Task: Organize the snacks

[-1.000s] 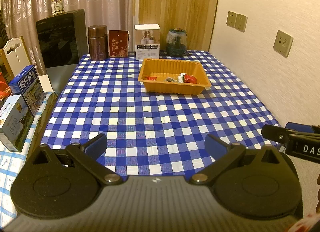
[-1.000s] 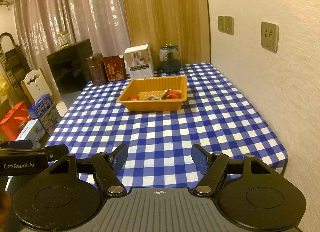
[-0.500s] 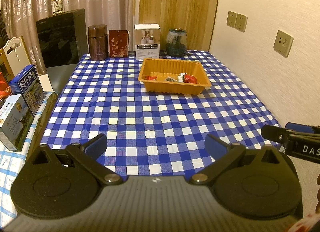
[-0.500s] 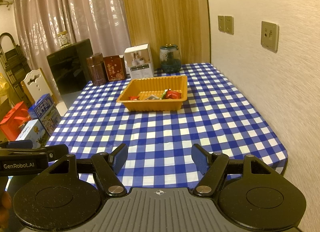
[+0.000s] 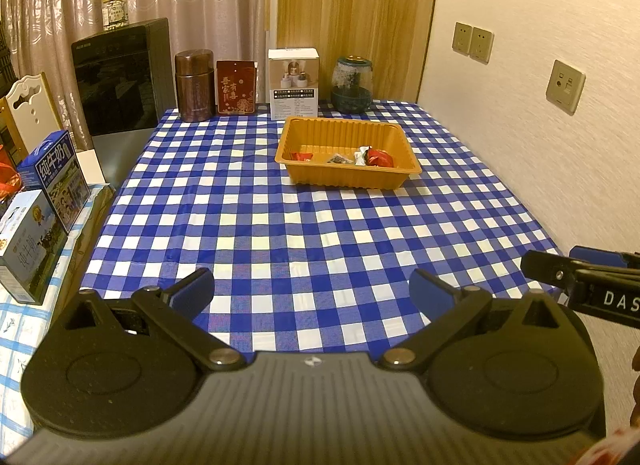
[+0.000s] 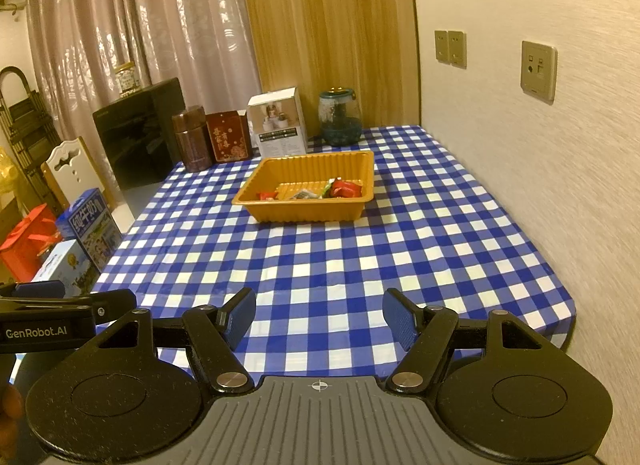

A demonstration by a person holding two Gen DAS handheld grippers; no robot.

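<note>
An orange plastic tray (image 5: 348,177) stands on the far half of the blue checked table and also shows in the right wrist view (image 6: 304,211). Several wrapped snacks lie in it, among them a red packet (image 5: 378,157) that also shows in the right wrist view (image 6: 346,188). My left gripper (image 5: 312,291) is open and empty above the near table edge. My right gripper (image 6: 319,317) is open and empty, also at the near edge, far from the tray. Each gripper shows at the side of the other's view.
A brown canister (image 5: 194,85), a red box (image 5: 236,87), a white box (image 5: 293,83) and a glass jar (image 5: 352,83) line the table's far edge. Milk cartons (image 5: 52,173) stand on a side table at the left. A wall runs along the right.
</note>
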